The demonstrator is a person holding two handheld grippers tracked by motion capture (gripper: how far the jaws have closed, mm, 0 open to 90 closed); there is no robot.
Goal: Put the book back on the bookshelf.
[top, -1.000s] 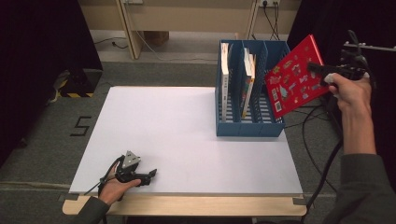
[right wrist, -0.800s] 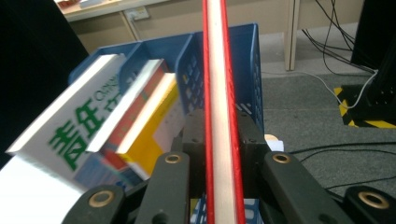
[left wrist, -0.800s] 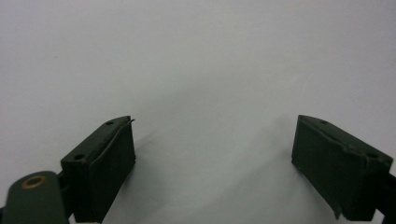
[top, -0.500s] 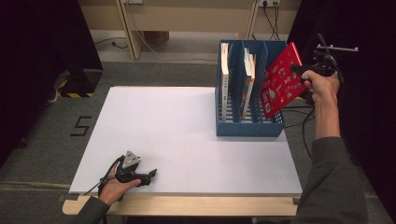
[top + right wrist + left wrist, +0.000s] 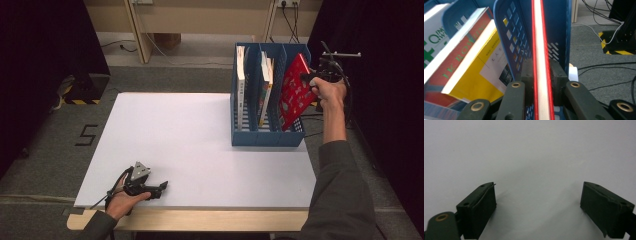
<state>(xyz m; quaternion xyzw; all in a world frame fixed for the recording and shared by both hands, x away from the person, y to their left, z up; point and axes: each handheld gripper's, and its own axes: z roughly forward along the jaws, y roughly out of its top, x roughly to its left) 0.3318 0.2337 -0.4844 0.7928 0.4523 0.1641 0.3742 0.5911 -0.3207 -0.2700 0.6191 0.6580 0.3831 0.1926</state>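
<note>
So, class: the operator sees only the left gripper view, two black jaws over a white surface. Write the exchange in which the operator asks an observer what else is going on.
Operator: Where is the other gripper?
Observer: The right gripper is up at the blue file rack, at the table's far right.
Operator: Is it carrying anything?
Observer: Yes, it is shut on a red book, gripped at its edge.
Operator: Is that book in the rack?
Observer: It stands tilted in the rightmost compartment, partly above the rim.
Operator: Are the other compartments free?
Observer: No, a white book and a yellow book stand in the other two.
</note>
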